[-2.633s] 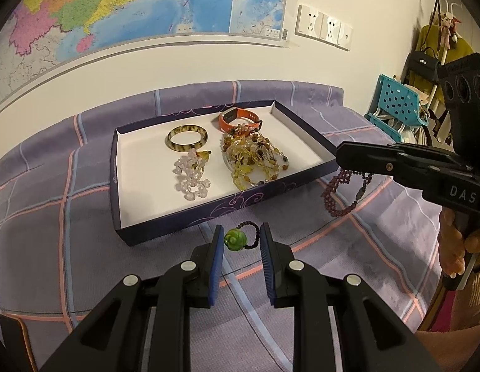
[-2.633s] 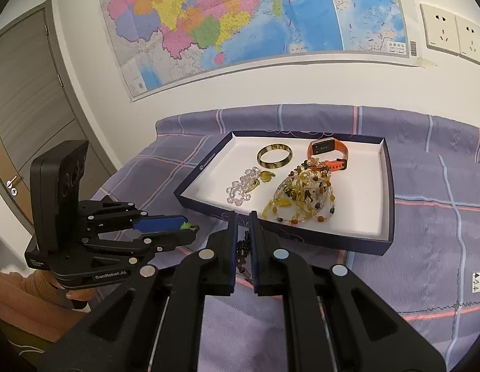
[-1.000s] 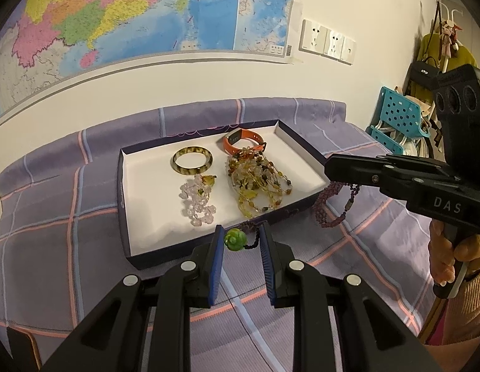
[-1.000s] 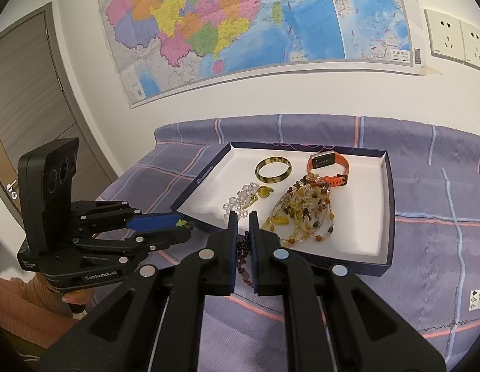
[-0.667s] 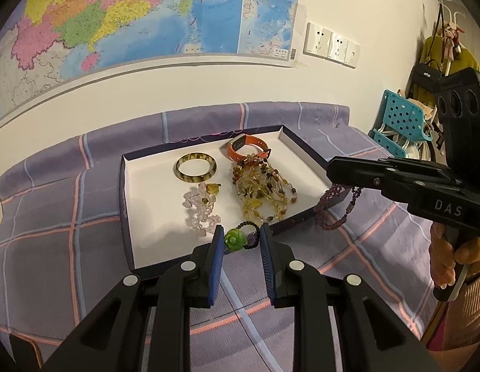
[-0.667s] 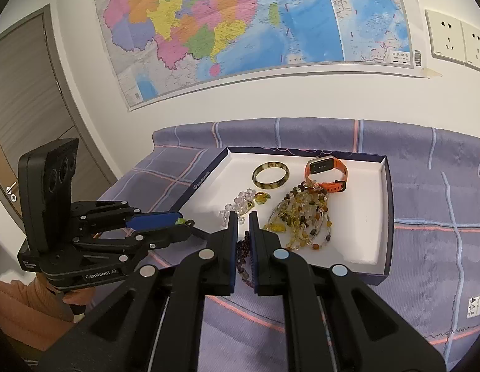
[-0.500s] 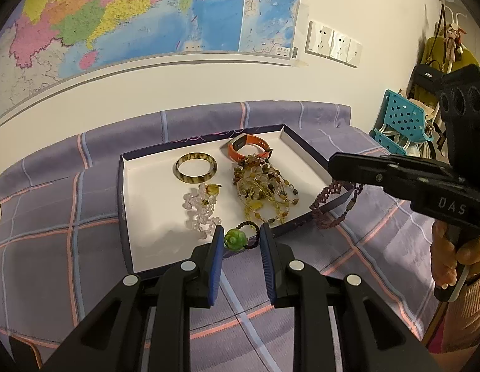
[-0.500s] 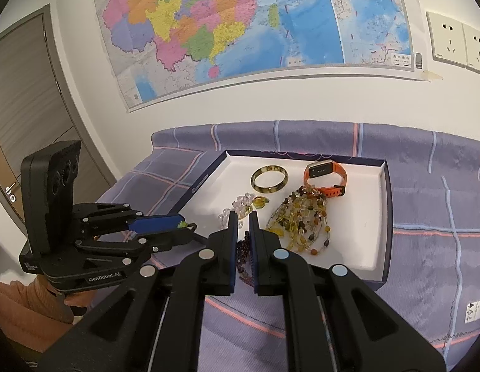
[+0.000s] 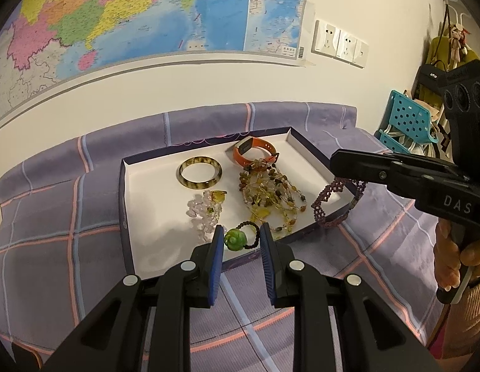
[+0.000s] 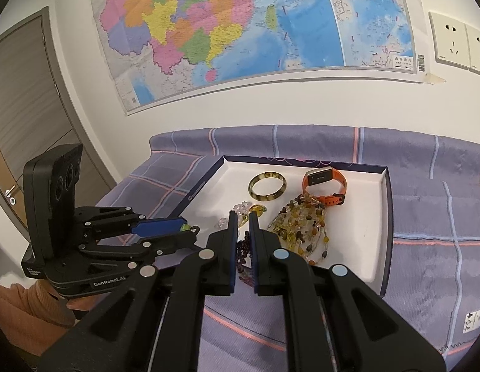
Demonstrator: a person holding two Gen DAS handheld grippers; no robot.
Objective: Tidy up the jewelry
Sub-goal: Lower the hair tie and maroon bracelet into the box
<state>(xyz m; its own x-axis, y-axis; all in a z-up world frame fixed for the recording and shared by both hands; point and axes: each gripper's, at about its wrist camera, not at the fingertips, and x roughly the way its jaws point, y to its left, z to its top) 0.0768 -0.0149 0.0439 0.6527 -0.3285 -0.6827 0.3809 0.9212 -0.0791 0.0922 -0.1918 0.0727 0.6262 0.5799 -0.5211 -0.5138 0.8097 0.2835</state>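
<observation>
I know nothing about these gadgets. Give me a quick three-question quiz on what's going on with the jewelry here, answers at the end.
1. True or false: the green bead bracelet is clamped between the pads of the left tool.
2. What hangs from the right tool?
A. the orange watch
B. a dark purple beaded bracelet
C. the amber bangle
3. Name two pieces already lying in the white-lined tray.

Key
1. True; it is held above the tray's near edge.
2. B; the purple bracelet dangles over the tray's right rim.
3. Any two of: amber bangle, orange watch, yellow-brown bead strands, clear crystal bracelet.
</observation>
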